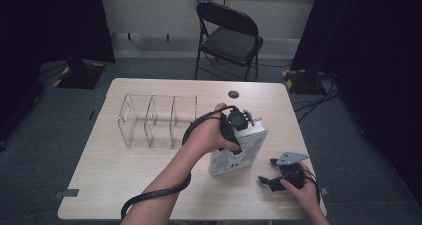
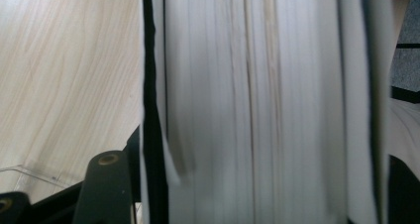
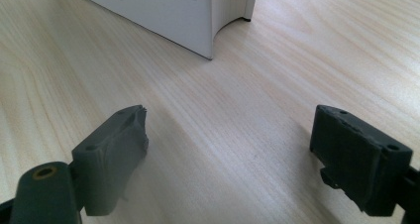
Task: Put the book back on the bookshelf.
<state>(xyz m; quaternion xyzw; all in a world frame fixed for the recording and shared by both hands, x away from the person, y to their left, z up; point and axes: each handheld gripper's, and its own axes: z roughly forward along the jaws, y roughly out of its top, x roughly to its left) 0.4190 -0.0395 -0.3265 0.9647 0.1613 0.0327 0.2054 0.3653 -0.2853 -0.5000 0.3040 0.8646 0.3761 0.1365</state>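
the wooden table (image 1: 124, 185) is the biggest thing here, its pale top bare along the near edge and the whole left side, with open room there for moving. a black folding chair (image 1: 230, 36) stands beyond the far edge, well apart from the work. on the left half of the top sits a clear acrylic organizer (image 1: 158, 120) with upright dividers, its open slots facing up; a strip of bare wood lies between it and the book.

the white book (image 1: 238, 153) stands upright on the right half of the table, tilted a little, near the right edge but not at it. in the left gripper view its page edges (image 2: 257, 105) run top to bottom between its covers. the left gripper (image 1: 238, 130) comes down over the book's top, its jaws set at a narrow gap around the thickness of the book; whether the pads press on the covers i cannot tell.

the right gripper (image 3: 230, 149) rests low near the front right corner of the table, just beside the book, jaws spread wide with nothing but bare wood between them. a small dark disc (image 1: 234, 93) lies near the far edge.
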